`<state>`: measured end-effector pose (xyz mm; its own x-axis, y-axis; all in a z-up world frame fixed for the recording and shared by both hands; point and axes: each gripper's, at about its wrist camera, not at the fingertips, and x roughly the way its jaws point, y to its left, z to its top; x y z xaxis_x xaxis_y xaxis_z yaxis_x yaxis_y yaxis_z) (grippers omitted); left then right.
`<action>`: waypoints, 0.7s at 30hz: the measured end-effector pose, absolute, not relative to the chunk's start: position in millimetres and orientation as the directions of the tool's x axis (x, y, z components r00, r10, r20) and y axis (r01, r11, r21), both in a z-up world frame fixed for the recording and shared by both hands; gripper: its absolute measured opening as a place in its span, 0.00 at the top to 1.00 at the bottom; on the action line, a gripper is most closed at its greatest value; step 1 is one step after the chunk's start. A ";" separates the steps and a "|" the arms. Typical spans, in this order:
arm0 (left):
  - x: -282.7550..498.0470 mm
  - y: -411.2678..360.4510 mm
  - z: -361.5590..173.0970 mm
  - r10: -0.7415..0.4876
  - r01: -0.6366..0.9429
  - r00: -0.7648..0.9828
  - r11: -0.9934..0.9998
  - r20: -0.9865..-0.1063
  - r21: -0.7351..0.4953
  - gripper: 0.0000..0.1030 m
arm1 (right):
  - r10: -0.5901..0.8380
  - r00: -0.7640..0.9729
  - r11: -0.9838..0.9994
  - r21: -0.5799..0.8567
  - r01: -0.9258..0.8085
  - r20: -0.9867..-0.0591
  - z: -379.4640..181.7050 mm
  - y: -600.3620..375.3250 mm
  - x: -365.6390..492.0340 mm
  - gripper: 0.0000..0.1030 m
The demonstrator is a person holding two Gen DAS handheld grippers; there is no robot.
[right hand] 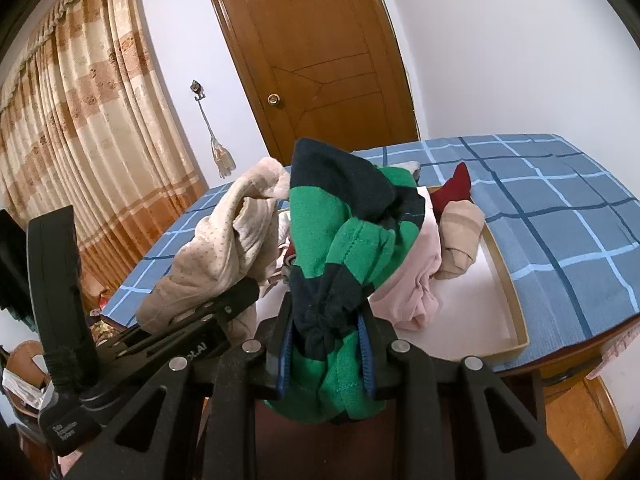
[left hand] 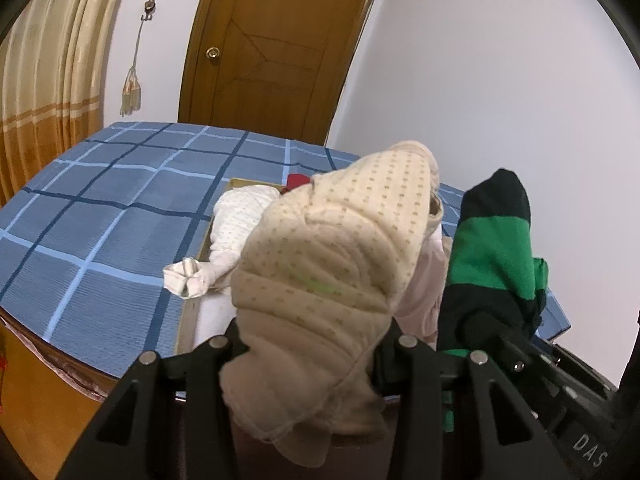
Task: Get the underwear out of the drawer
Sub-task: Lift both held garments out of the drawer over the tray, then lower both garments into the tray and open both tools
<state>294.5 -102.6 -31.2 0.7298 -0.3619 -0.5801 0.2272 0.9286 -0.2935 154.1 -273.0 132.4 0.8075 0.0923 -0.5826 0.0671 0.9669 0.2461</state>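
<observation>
Cardboard drawer [right hand: 505, 264] holds pink garment [right hand: 416, 280].

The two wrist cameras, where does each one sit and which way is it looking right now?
Left wrist: on the left gripper, looking along its fingers over the beige dotted underwear it grips, toward the drawer tray on the blue plaid bed; the right gripper shows at its right.
Right wrist: on the right gripper, looking over the green and navy striped underwear it clamps; the left gripper shows at its left.
Shared: both garments, the tray, bed, wooden door and curtain.
</observation>
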 end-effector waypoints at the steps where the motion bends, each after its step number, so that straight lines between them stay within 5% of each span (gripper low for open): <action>1: 296.2 -103.5 -31.5 -0.363 0.225 0.728 0.928 -0.581 -0.298 0.60 | 0.090 0.807 0.968 0.243 0.067 -0.583 132.4 -272.2 154.9 0.71; 21: 330.1 -107.1 -46.8 -0.355 0.113 0.727 0.906 -0.587 -0.408 0.60 | 0.049 0.796 0.978 0.191 0.085 -0.604 130.0 -274.8 191.3 0.71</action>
<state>330.1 -107.1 -46.8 0.7270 -0.3554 -0.5874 0.1128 0.9058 -0.4085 191.3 -274.8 130.0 0.7957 0.0490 -0.6037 0.0849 0.9779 0.1912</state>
